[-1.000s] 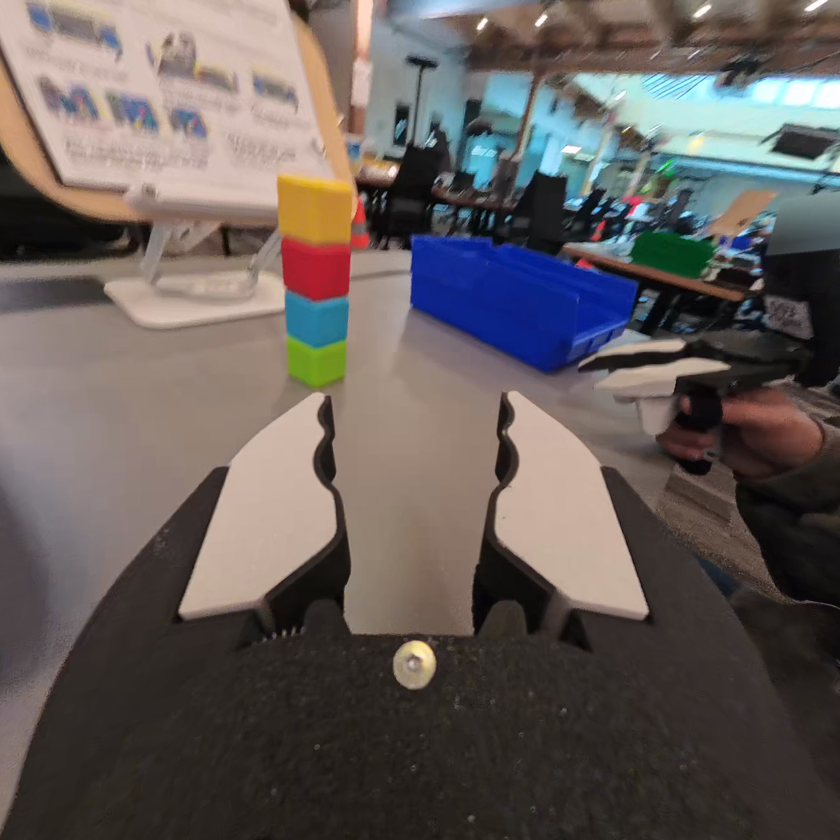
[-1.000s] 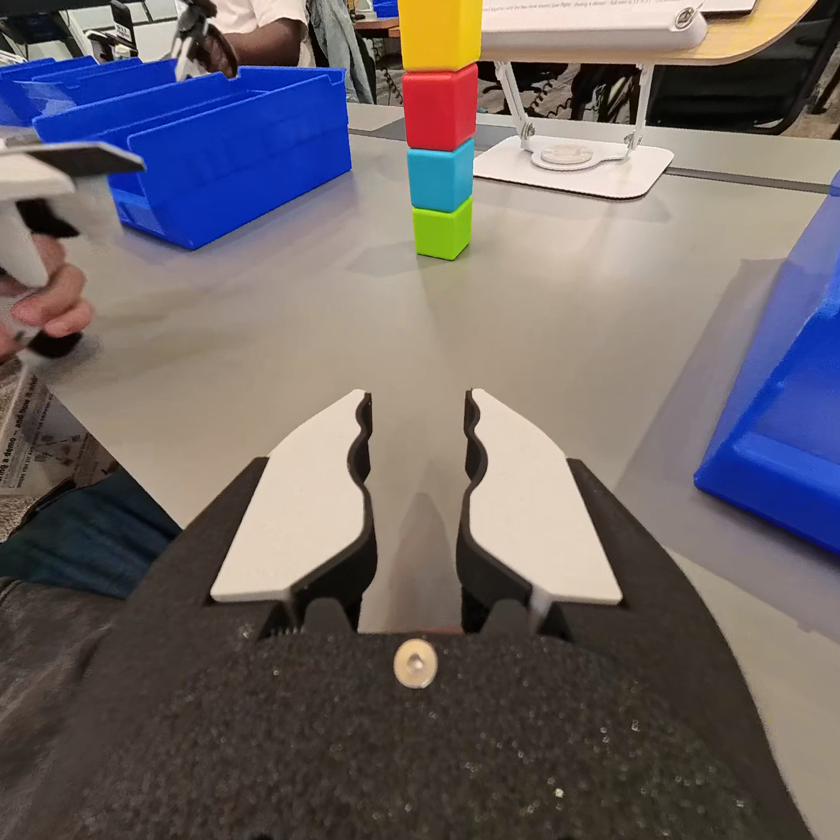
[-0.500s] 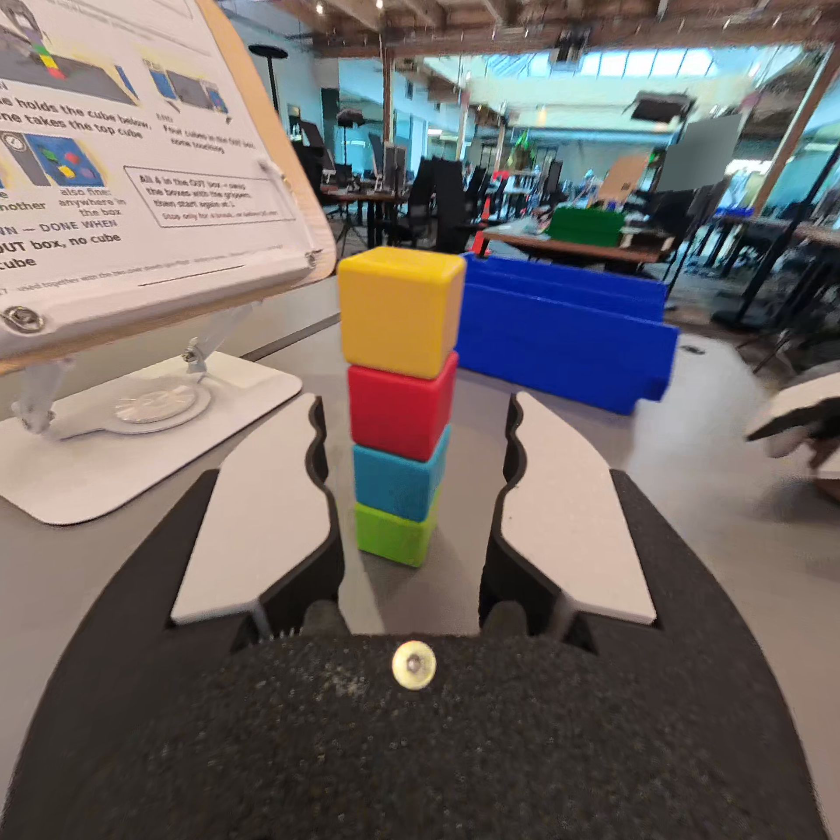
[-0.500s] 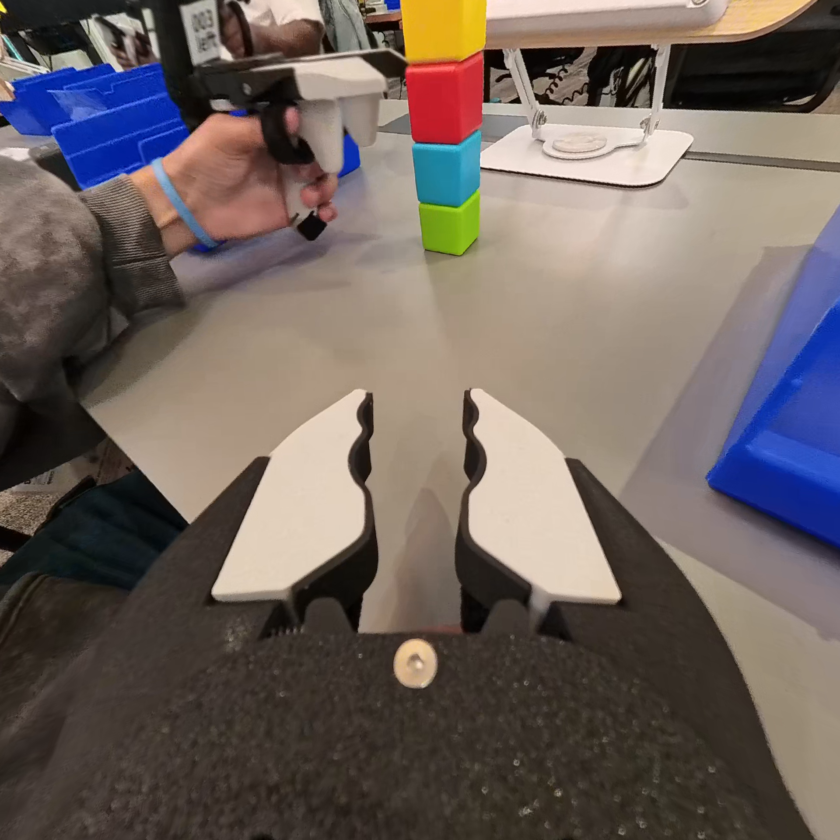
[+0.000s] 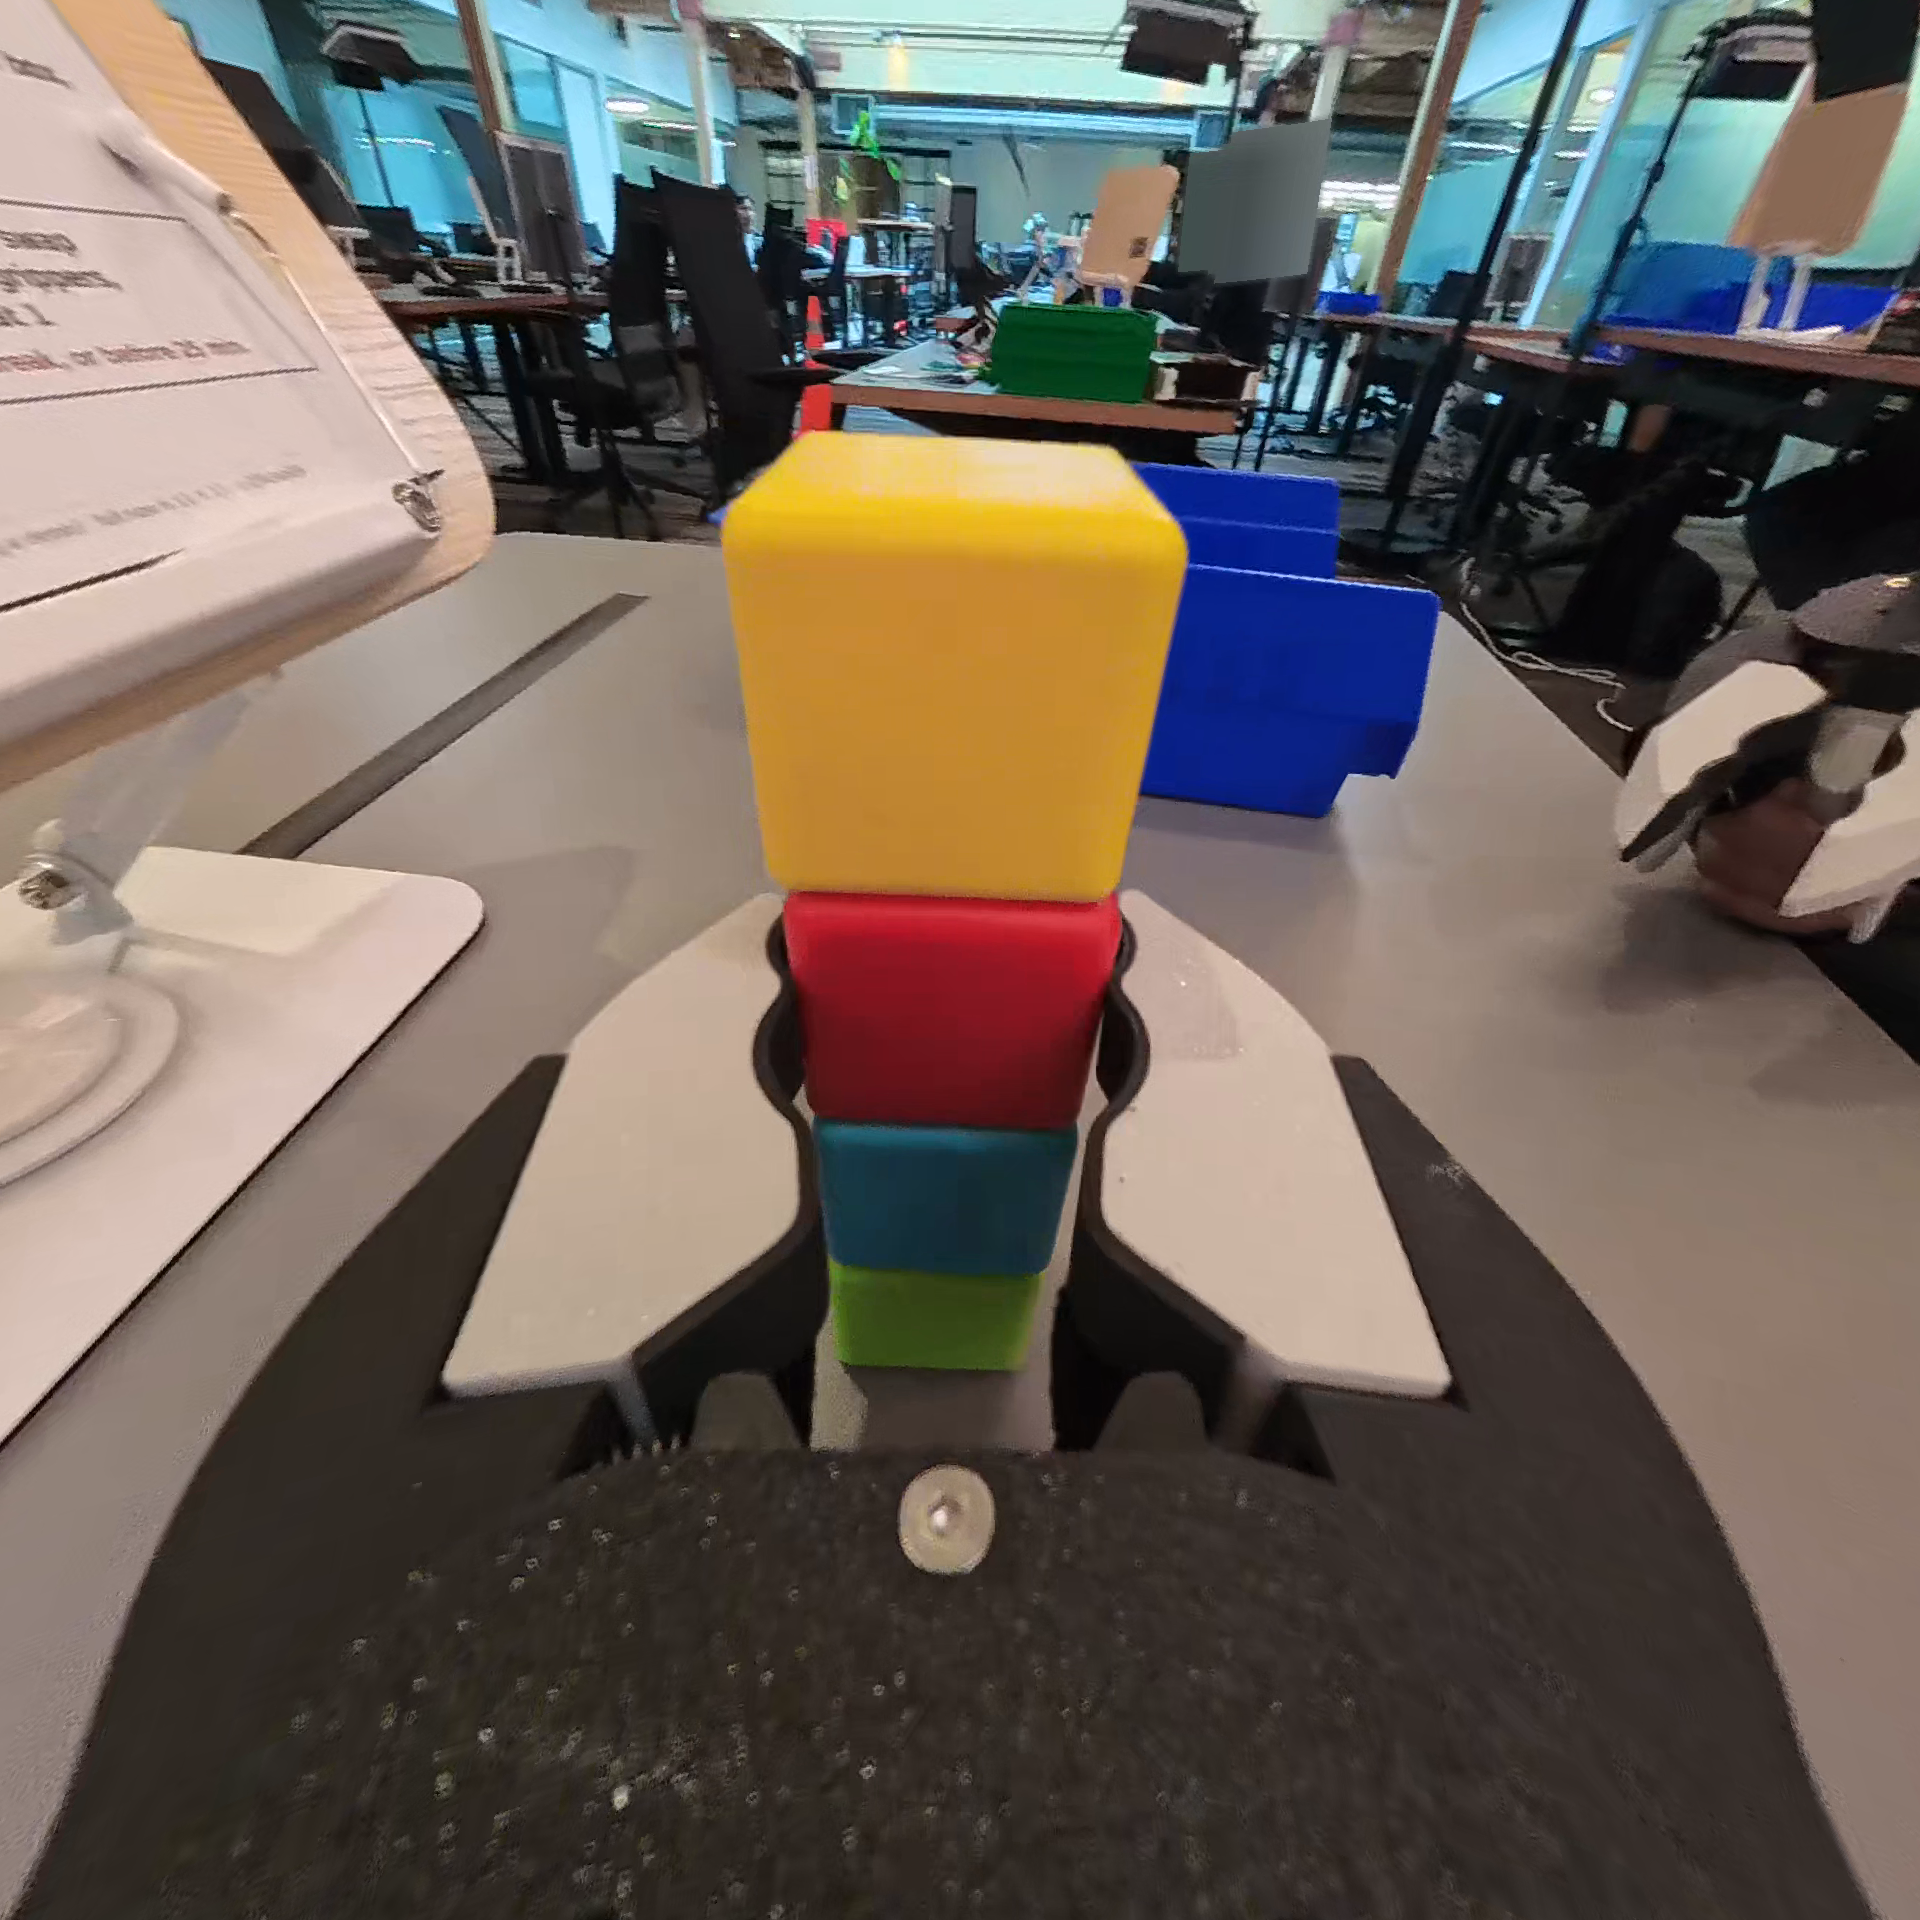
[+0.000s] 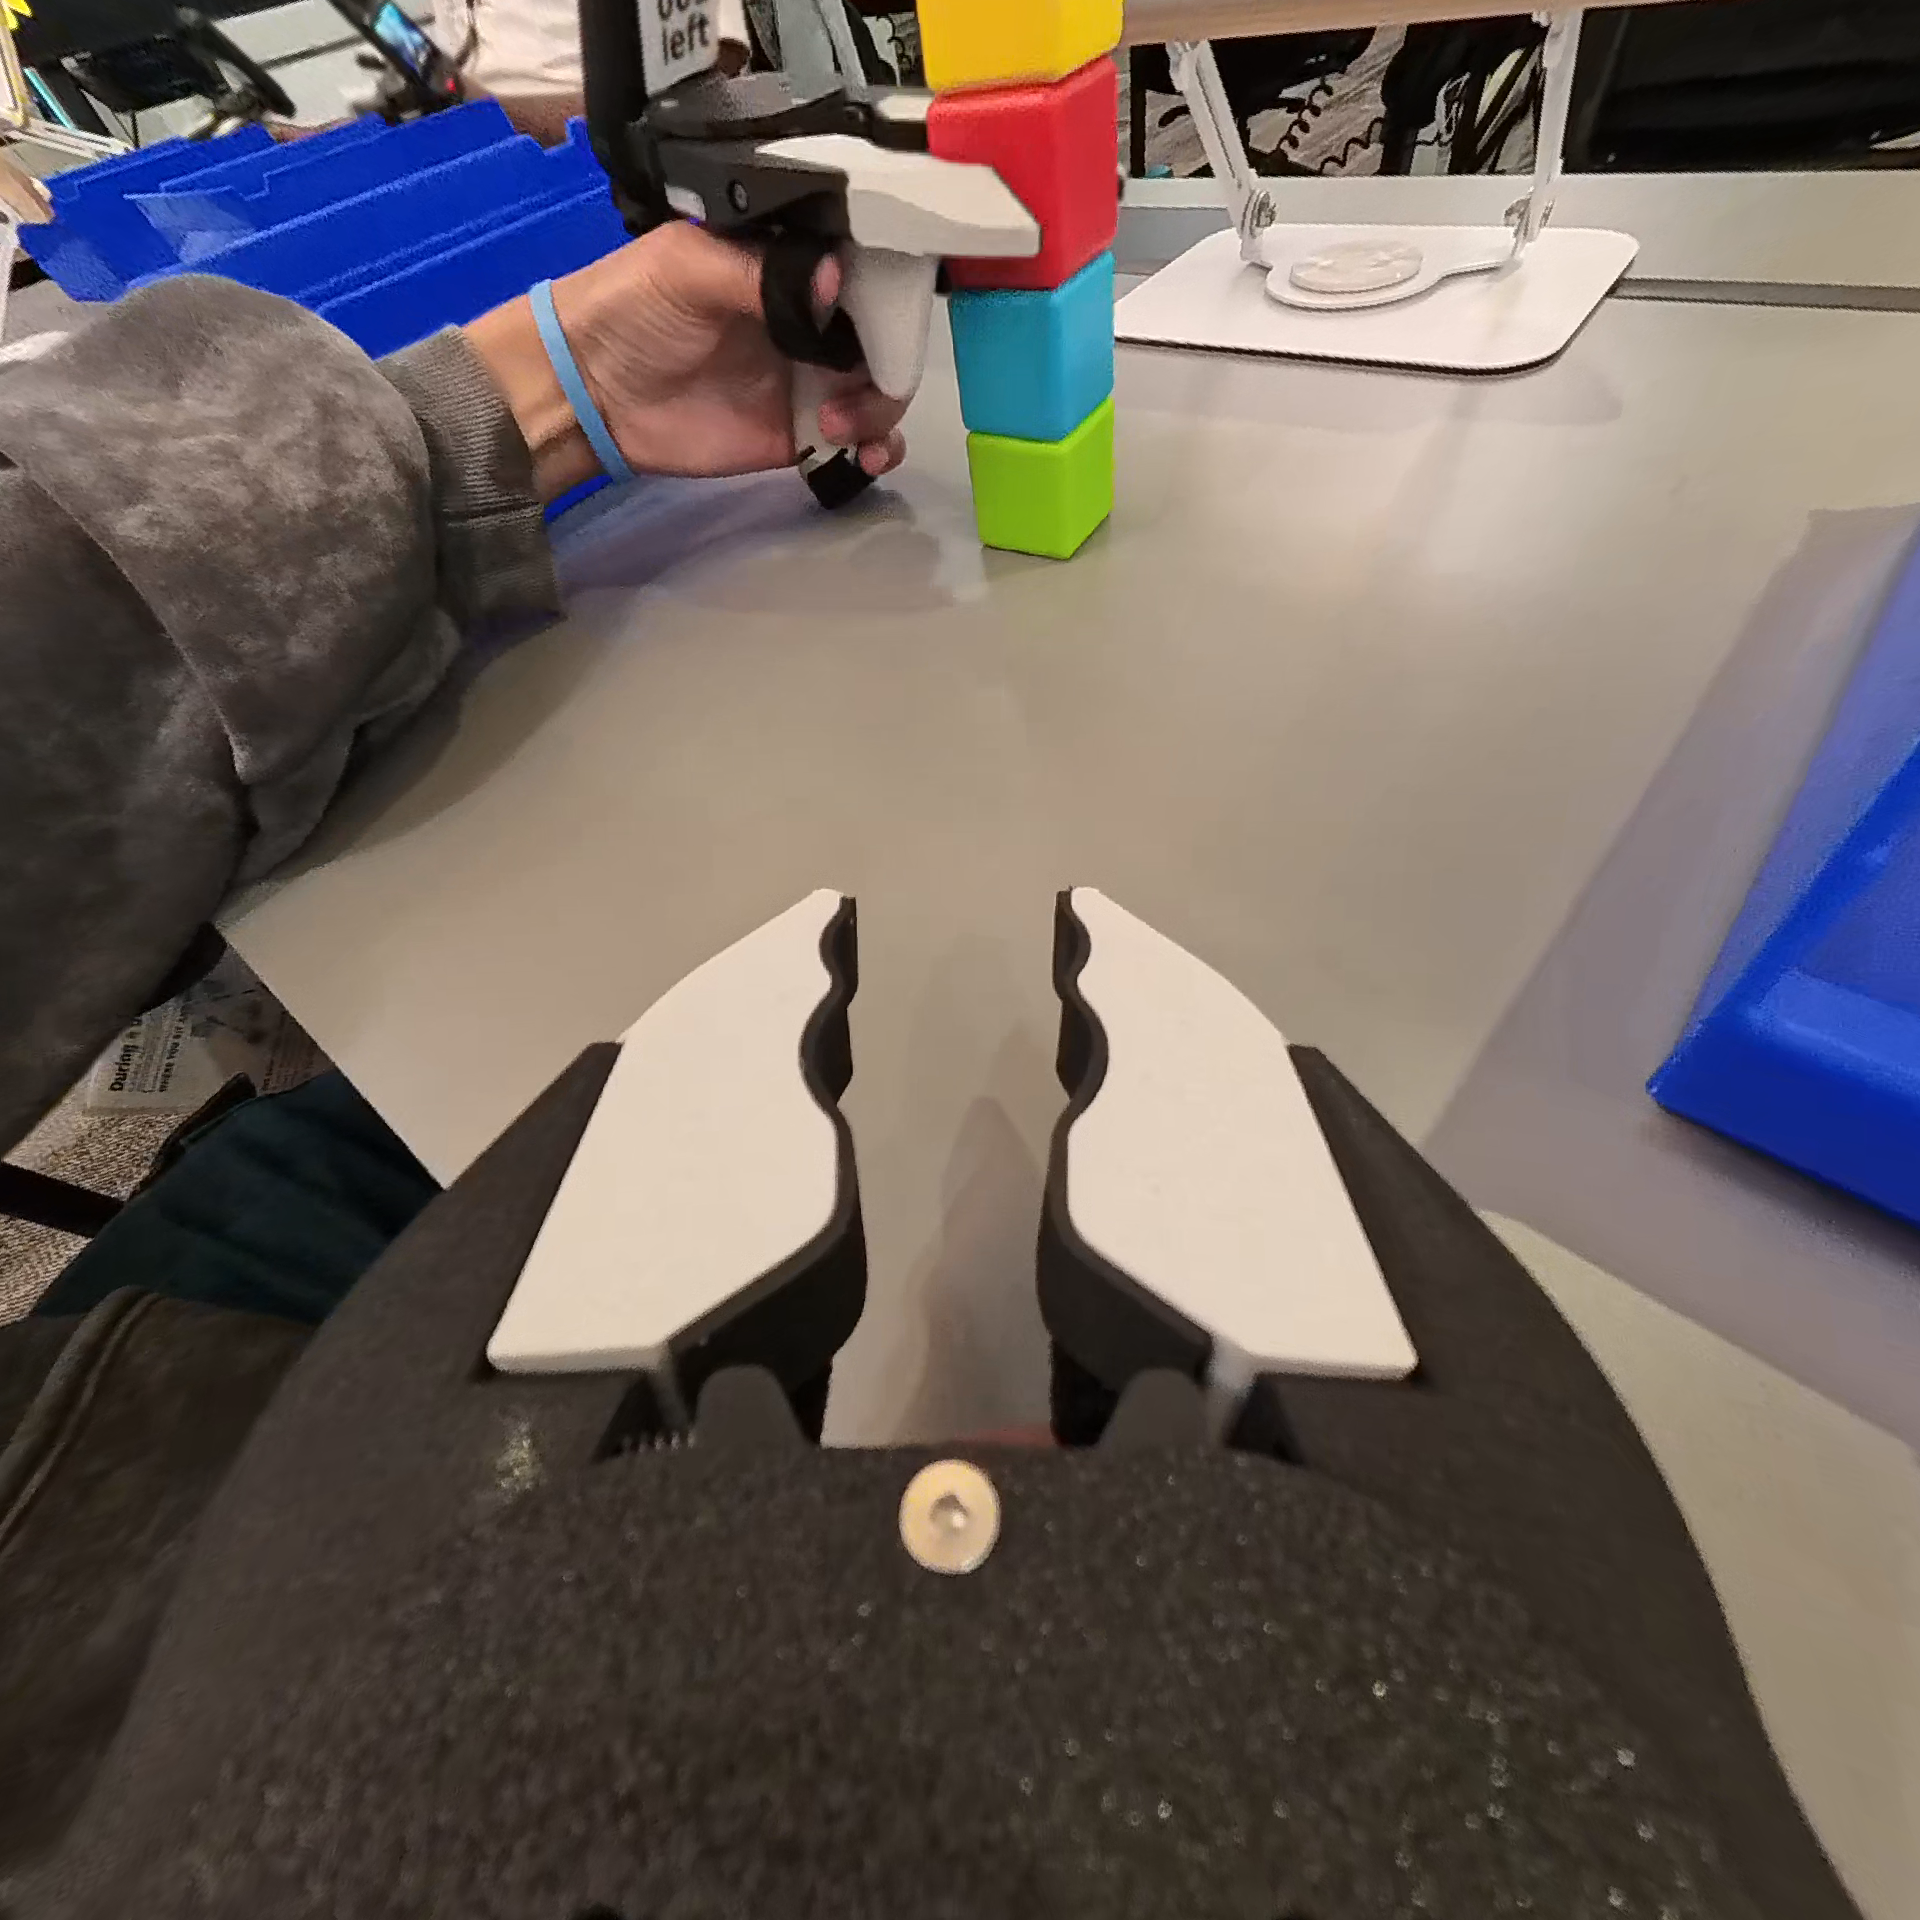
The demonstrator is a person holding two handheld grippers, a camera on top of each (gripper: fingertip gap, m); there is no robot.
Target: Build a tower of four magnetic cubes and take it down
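Left gripper point(image 5: 948, 935): jaws closed against both side faces of the red cube point(image 5: 948, 1013), second from the top of the tower; its fingers point(image 5: 665, 1164) lie level, flanking that cube. In the right wrist view the same gripper point(image 6: 1023, 223) meets the tower from the left side, held by a hand point(image 6: 696, 353) with a blue wristband and a grey sleeve.

Tower, top to bottom: yellow cube point(image 5: 951, 675), red cube, blue cube point(image 5: 948, 1200), green cube point(image 5: 935, 1320). Long axis vertical; it stands upright, faces stacked flush, the green cube resting on the grey worktop point(image 5: 1455, 1039) toward its far middle.

Right gripper point(image 6: 956, 914): jaws parted with bare worktop between them, gripping nothing, pointing toward the tower and well apart from it.

Surroundings: a white stand point(image 6: 1382, 281) sits on the worktop beyond the tower, carrying a printed instruction sheet point(image 5: 156, 343) on a wooden board. One blue bin point(image 5: 1288, 686) lies behind the tower in the left wrist view; another blue bin point(image 6: 1829, 997) sits at the worktop's right edge. A printed label is fixed atop the left gripper. A printed paper lies on the floor near the worktop's near left corner.
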